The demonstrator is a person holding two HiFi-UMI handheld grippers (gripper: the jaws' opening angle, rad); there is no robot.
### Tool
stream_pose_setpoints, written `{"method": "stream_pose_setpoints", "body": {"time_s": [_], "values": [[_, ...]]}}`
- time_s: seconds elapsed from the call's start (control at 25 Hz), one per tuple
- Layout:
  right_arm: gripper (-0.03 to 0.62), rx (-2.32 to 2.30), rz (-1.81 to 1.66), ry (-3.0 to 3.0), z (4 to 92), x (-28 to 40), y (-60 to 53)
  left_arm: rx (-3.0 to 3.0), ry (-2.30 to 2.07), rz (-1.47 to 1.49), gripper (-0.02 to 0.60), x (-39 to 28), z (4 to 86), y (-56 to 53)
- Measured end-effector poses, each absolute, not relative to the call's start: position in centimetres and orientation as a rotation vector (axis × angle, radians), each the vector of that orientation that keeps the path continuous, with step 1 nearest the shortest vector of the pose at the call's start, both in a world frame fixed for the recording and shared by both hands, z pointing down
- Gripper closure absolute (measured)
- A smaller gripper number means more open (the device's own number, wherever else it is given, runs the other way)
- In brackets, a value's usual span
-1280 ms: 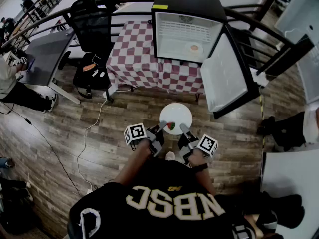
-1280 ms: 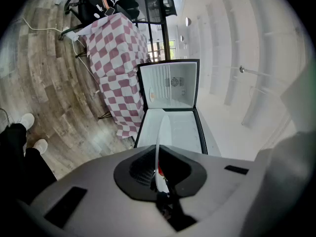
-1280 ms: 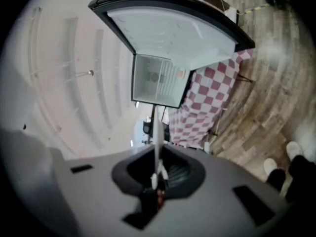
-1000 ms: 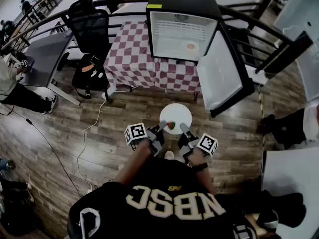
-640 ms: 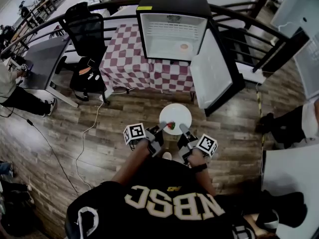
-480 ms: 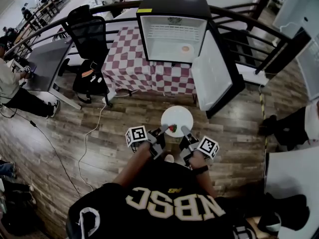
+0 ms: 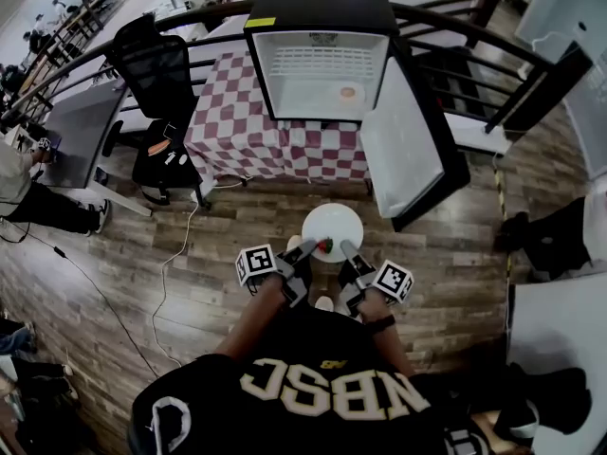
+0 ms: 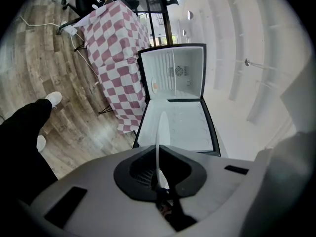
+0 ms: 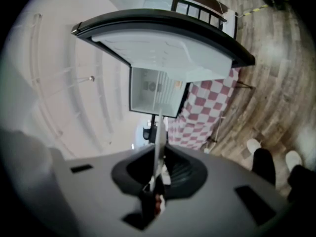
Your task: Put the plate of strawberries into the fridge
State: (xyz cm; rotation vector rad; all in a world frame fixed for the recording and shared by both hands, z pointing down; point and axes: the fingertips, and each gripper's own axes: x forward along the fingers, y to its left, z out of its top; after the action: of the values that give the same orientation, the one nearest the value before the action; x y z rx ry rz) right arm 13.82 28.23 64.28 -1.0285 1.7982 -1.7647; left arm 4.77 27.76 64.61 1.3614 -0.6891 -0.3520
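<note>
Wood floor [image 7: 123,282] | open fridge [image 7: 313,8], chair [image 7: 156,74] ahead | left gripper [image 7: 308,247], right gripper [image 7: 343,248] fingers clamp plate [image 7: 332,222], apparently strawberries [image 7: 324,245]

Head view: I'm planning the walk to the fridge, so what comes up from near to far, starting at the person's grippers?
Left gripper and right gripper side by side → the plate they clamp, with a strawberry → wooden floor → checked tablecloth → open fridge.
</note>
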Motion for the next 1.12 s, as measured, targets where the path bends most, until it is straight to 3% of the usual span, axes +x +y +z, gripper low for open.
{"method": "stream_pose_setpoints", "body": {"time_s": [0.36, 1.12], "values": [[0.549, -1.106, -1.736, 1.776, 64.0, 13.0, 19.5, 1.370, -0.617, -0.328, 0.554, 4.3, 64.6, 18.4], [0.549, -1.096, -1.730, 1.813, 62.9, 4.1, 0.5, 1.391, -0.648, -0.371, 0.554, -4.5, 63.4, -0.3]]}}
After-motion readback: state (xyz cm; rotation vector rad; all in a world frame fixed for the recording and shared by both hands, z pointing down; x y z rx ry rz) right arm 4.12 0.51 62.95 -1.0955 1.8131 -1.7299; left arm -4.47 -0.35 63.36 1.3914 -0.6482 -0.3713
